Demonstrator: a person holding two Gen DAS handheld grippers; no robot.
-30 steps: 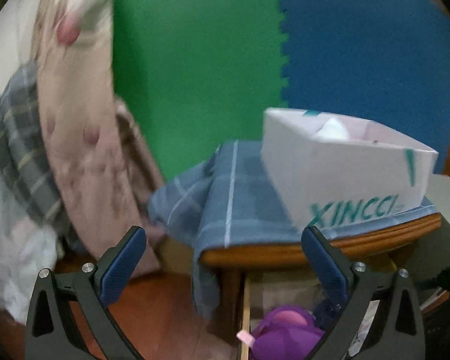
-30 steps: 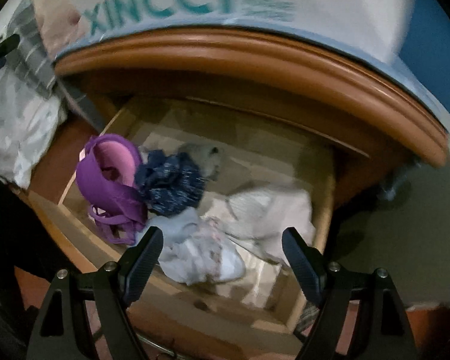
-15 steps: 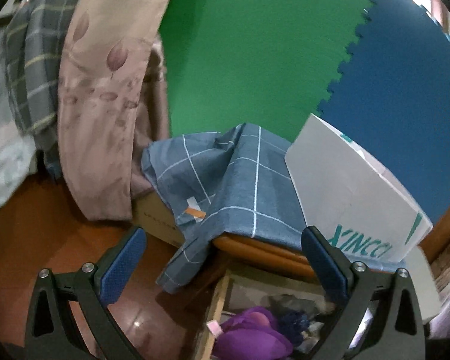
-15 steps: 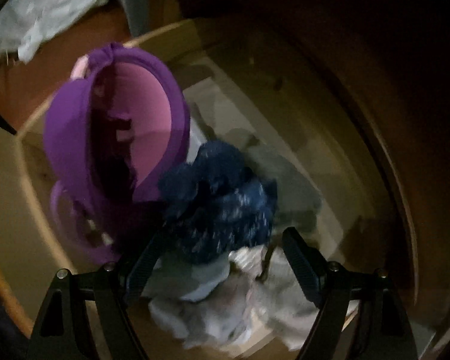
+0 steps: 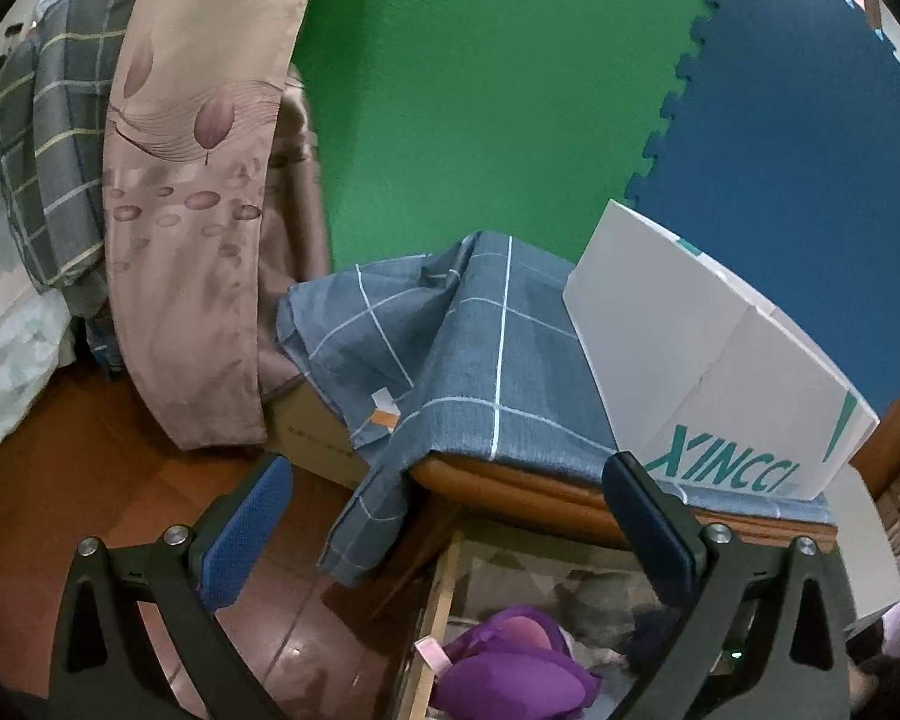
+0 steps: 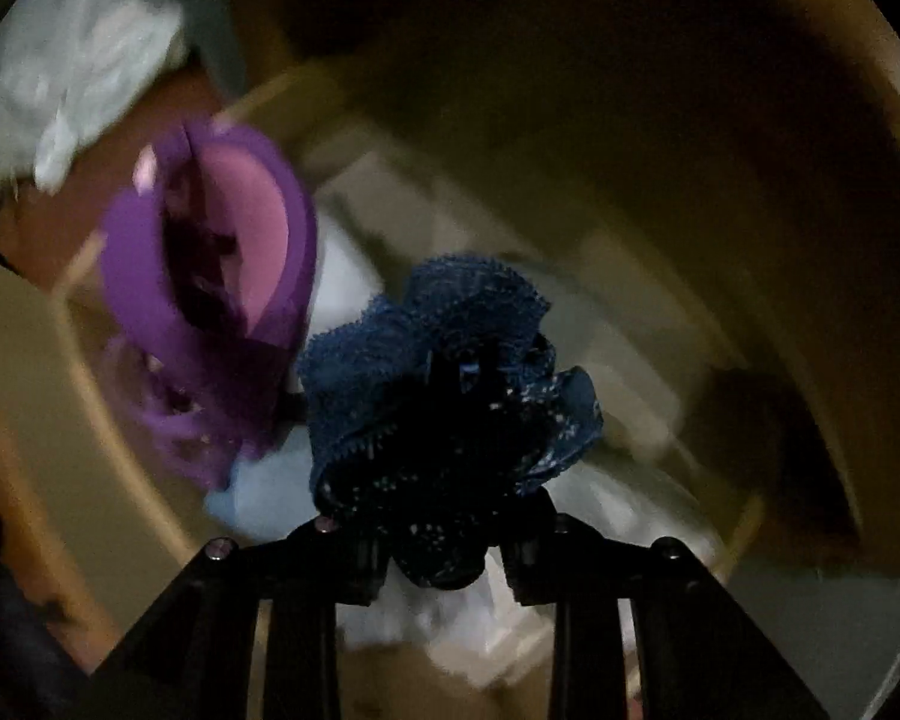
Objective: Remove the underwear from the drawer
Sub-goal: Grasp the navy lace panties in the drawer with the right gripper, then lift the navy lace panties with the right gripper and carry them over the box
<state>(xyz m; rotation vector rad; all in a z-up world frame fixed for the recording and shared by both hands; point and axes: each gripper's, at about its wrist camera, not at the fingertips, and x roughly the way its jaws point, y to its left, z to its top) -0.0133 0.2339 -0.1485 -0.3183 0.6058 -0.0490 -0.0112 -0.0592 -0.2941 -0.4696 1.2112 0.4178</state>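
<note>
In the right wrist view my right gripper point(image 6: 444, 516) is inside the open drawer point(image 6: 120, 468), its jaws closed on a bunched navy lace underwear point(image 6: 450, 372) that hides the fingertips. A purple bra point(image 6: 210, 300) lies just left of it, with pale blue and white garments point(image 6: 258, 492) underneath. In the left wrist view my left gripper point(image 5: 444, 516) is open and empty, held above the drawer's left corner point(image 5: 438, 600); the purple bra point(image 5: 510, 672) shows at the bottom.
A wooden nightstand top point(image 5: 540, 498) overhangs the drawer, covered by a blue checked cloth point(image 5: 462, 360) with a white XINCCI box point(image 5: 720, 360) on it. Hanging pink and plaid fabrics point(image 5: 198, 180) are to the left, over a wood floor point(image 5: 90, 468).
My right gripper went down into the drawer and closed on the navy underwear. My left gripper rose and tilted a little, still open.
</note>
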